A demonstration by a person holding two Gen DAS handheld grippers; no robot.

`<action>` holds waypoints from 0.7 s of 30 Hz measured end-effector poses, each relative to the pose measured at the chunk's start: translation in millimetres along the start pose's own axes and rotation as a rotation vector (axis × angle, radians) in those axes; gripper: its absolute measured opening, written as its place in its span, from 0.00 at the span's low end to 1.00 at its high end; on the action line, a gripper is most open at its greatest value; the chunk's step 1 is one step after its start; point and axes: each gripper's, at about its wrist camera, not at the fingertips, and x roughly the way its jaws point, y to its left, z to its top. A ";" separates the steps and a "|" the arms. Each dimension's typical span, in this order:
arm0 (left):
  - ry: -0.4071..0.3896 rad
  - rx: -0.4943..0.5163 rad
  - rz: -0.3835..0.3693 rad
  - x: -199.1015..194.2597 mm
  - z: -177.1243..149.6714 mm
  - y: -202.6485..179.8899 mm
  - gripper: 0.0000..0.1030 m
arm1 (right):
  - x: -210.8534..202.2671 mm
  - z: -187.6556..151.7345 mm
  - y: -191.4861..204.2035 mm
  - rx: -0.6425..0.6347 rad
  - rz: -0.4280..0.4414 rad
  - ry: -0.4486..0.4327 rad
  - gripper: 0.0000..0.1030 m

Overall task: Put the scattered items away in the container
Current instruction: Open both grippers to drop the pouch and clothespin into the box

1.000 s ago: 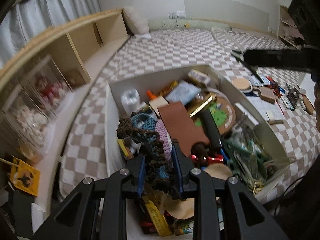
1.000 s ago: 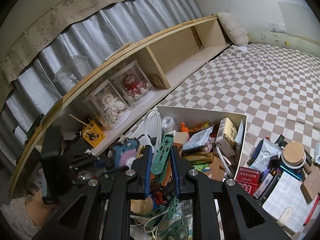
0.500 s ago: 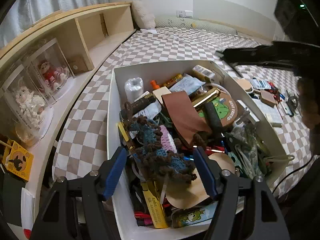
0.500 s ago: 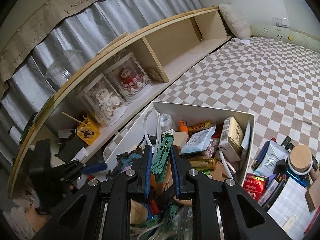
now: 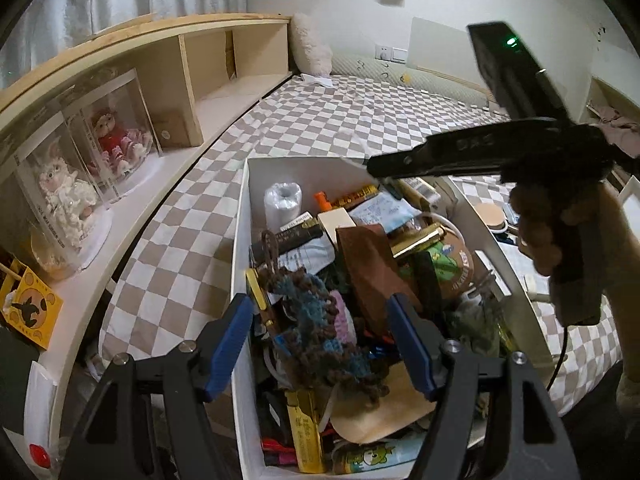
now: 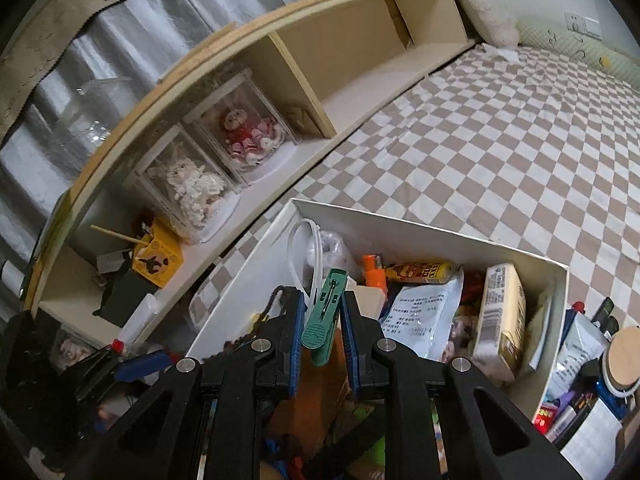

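A white box [image 5: 240,240] packed with odds and ends sits on the checkered cover. In the left wrist view my left gripper [image 5: 320,344] is open over the box's near end. A brown, blue and pink crochet piece [image 5: 316,320] lies on the pile between its blue pads [image 5: 228,344], which do not press on it. My right gripper [image 6: 320,308] is shut on a green plastic clip [image 6: 322,320], held above the box [image 6: 432,236]. That gripper also shows as a black bar [image 5: 440,160] over the box's far side, with a person's hand [image 5: 616,240] on its grip.
A wooden shelf [image 6: 360,48] with two clear doll cases [image 6: 240,136] runs along the left. Right of the box lie loose items: a wood-lidded jar [image 6: 624,348], a white pouch [image 6: 580,348], a red pack [image 6: 548,416]. The checkered cover [image 6: 500,128] stretches beyond.
My left gripper opened and let go of the crochet piece, which now rests in the box. My right gripper carried the green clip further over the box and a little lower.
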 end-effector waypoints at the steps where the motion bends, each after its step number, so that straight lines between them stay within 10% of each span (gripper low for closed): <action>1: -0.001 0.000 0.000 0.4 1.4 0.1 0.68 | 2.4 0.7 -2.2 0.009 -0.001 0.005 0.18; 17: -0.011 0.004 -0.026 4.3 11.0 -3.5 0.68 | 30.5 4.1 -29.7 0.083 -0.045 0.075 0.19; 18: -0.011 0.005 -0.027 4.4 11.1 -3.8 0.68 | 30.9 3.7 -30.6 0.084 -0.057 0.077 0.24; 21: -0.012 0.006 -0.033 4.1 11.1 -4.8 0.68 | 28.0 2.7 -31.0 0.081 -0.069 0.073 0.91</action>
